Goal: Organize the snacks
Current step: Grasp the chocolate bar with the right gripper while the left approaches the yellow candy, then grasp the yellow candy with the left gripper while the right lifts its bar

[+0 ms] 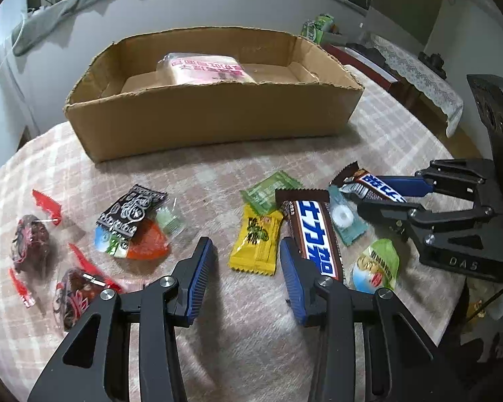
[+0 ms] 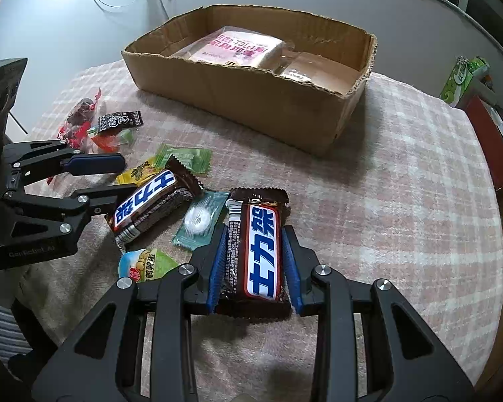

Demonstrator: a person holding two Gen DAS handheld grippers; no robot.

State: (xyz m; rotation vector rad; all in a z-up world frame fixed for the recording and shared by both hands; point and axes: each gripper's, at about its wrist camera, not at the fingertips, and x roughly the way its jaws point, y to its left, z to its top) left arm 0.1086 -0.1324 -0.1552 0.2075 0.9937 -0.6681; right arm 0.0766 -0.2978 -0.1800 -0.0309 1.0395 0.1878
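A torn cardboard box stands at the back of the table with a pink packet inside. My right gripper is shut on a brown chocolate bar, held lengthwise just above the cloth. My left gripper is open and low over the cloth, with nothing pressed between its pads. A second chocolate bar lies just outside its right finger. A yellow candy lies just ahead of the gap.
Loose sweets lie on the plaid cloth: a green candy, a teal mint, a peanut packet, a black packet and red-wrapped dark sweets. A green carton stands beyond the table's right edge.
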